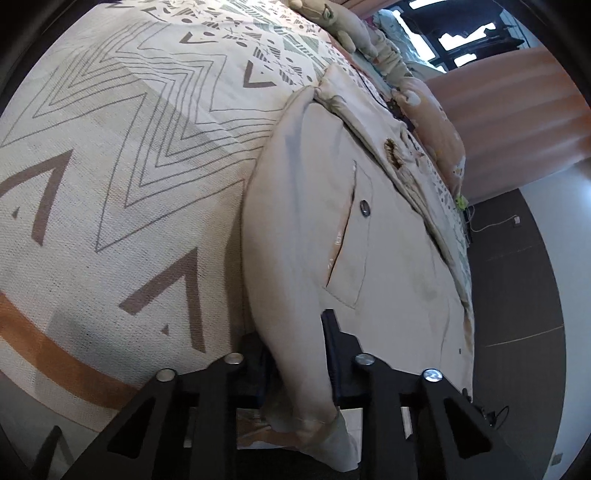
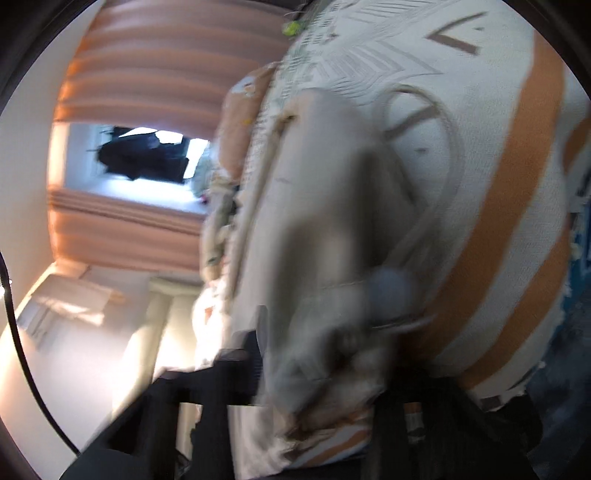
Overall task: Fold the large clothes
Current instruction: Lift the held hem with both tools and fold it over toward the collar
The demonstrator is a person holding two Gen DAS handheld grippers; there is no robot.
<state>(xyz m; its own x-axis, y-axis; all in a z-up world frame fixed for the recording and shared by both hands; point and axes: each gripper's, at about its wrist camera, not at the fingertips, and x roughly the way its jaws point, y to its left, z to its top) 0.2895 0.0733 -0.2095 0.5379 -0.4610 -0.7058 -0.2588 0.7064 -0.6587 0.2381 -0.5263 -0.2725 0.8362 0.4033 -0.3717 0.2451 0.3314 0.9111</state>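
Left wrist view shows your left hand-held gripper clamped on the near edge of a beige garment, with a thick fold of the cloth pinched between its two black fingers. The garment lies on a patterned bedspread printed with grey zigzag lines, brown chevrons and an orange band, and it stretches away from you toward the far side of the bed. On its upper face you can see a flap pocket fastened with a round metal snap, and farther off a small dark brown mark near a seam. To the right of the garment the bed edge drops to a dark floor, and peach curtains hang at the far right. A pale soft toy rests at the far end of the bed. In the right wrist view, which is heavily blurred, your right hand-held gripper has bunched beige cloth filling the space between its fingers, so it appears closed on the garment, though the blur hides the fingertips. The same orange-striped bedspread lies to the right of the cloth, and peach curtains around a bright window sit at the left.
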